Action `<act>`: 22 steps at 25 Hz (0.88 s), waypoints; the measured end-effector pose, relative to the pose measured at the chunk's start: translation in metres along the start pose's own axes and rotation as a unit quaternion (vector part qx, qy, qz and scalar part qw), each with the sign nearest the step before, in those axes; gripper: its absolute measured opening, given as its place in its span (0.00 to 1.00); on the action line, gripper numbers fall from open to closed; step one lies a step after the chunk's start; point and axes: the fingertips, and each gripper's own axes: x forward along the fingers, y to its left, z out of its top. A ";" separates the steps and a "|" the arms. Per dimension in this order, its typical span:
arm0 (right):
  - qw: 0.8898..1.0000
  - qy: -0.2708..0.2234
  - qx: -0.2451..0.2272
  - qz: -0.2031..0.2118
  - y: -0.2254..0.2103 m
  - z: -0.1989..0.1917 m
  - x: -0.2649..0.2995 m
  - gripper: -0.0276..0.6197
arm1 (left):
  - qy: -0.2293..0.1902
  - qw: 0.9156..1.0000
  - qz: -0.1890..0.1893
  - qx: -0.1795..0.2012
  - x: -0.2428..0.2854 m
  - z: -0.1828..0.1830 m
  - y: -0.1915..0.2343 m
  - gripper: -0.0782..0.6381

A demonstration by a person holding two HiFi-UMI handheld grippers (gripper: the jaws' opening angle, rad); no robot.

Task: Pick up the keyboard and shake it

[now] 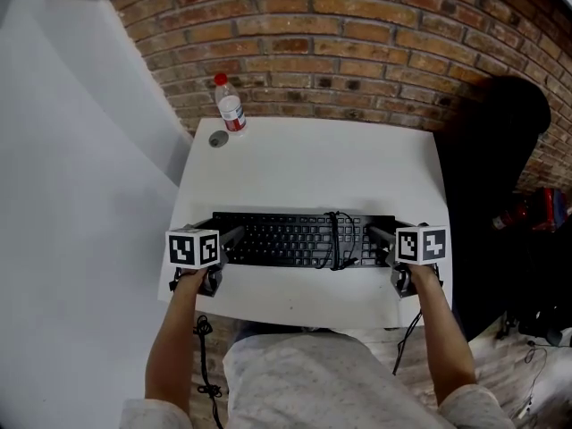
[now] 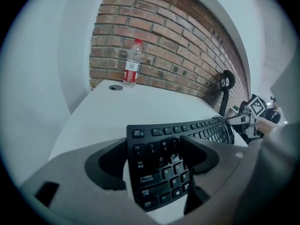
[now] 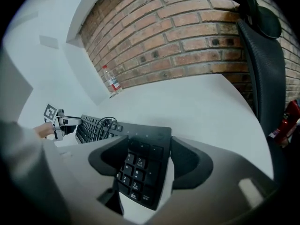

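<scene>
Table (image 1: pixel 313 168) bears the keyboard (image 1: pixel 277 238), lying flat. Left gripper (image 2: pixel 152 144) clamps its left end between the fingers. Right gripper (image 3: pixel 149 144) clamps the keypad end likewise. Judged rigid, light, smooth-edged. The coiled cable (image 1: pixel 335 239) may swing.
</scene>
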 end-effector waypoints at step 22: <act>0.994 -0.061 -0.066 -0.055 0.003 0.033 -0.025 0.47 | -0.073 0.995 0.026 0.058 -0.010 0.038 -0.009 0.60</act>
